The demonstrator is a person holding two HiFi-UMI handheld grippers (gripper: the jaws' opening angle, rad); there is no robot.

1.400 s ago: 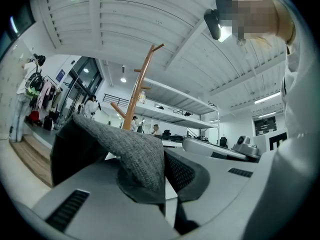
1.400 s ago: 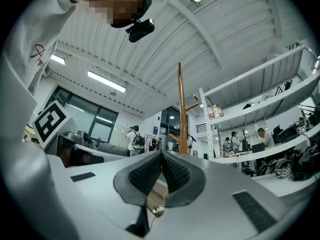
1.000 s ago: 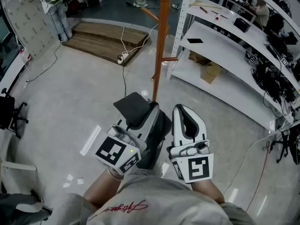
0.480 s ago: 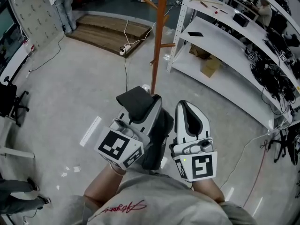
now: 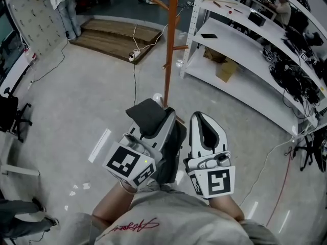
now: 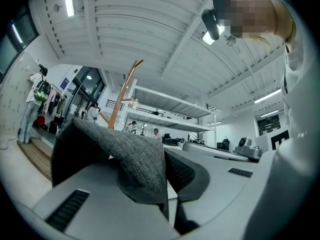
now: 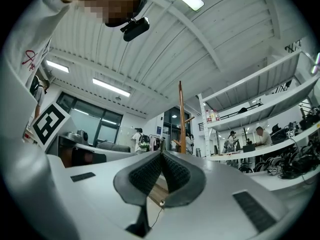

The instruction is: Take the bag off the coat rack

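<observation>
In the head view two grippers are held side by side close to the person's chest, each with one marker cube. The left gripper (image 5: 163,122) is clamped on the one bag (image 5: 146,117), a dark grey fabric piece that sticks out past the jaws to the left, while a black part hangs down between the two grippers. The right gripper (image 5: 202,118) sits just beside it with nothing in its jaws. One orange coat rack (image 5: 169,50) stands on the floor ahead, well apart from the bag, with short pegs on its pole. Beside it is one white shelving unit (image 5: 240,47), with a single cardboard box (image 5: 225,71) on its low tier. In the left gripper view, the left gripper (image 6: 166,156) pinches the bag (image 6: 131,151). Its rough grey cloth is draped over the left jaw and nipped between the pads, and the coat rack (image 6: 122,98) shows far behind. In the right gripper view, the right gripper (image 7: 161,157) has its two ribbed pads pressed together, tips touching, with nothing between them. The coat rack (image 7: 181,118) rises beyond them.
</observation>
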